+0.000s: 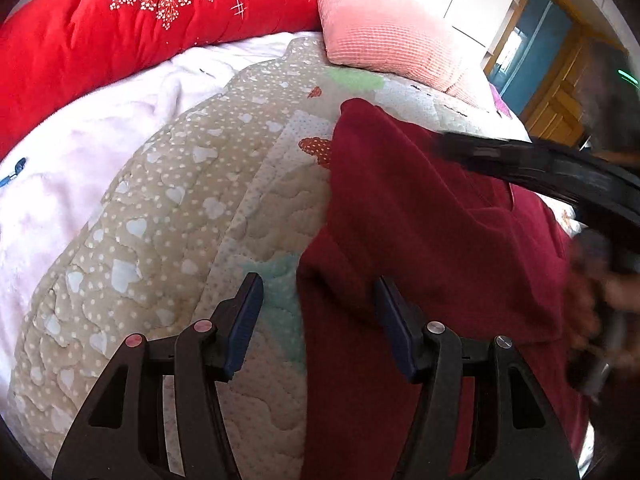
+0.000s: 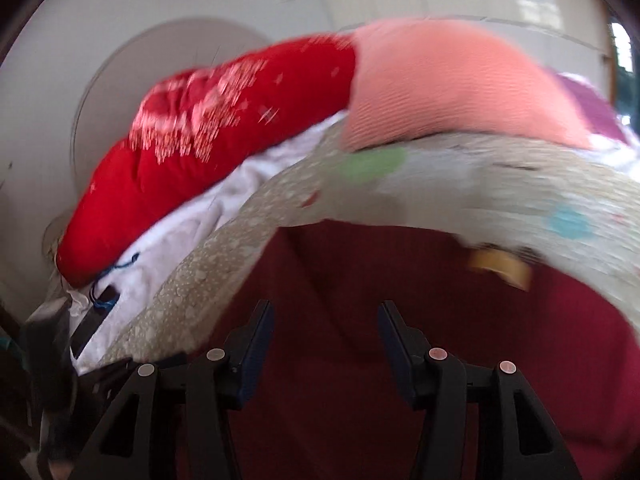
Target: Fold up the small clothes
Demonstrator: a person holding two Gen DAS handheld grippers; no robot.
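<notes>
A dark red garment (image 1: 432, 240) lies on a quilted beige bedspread with white hearts (image 1: 168, 216). My left gripper (image 1: 318, 304) is open and empty, just above the garment's left edge. The right gripper's black body (image 1: 540, 168) crosses over the garment at the right, blurred. In the right wrist view the same dark red garment (image 2: 344, 280) fills the lower frame. My right gripper (image 2: 326, 332) is open and empty above it. That view is motion-blurred.
A red floral quilt (image 1: 120, 32) and a pink pillow (image 1: 384, 28) lie at the head of the bed. A white fleece blanket (image 1: 80, 152) lies left of the bedspread. A wooden door (image 1: 560, 92) stands at far right.
</notes>
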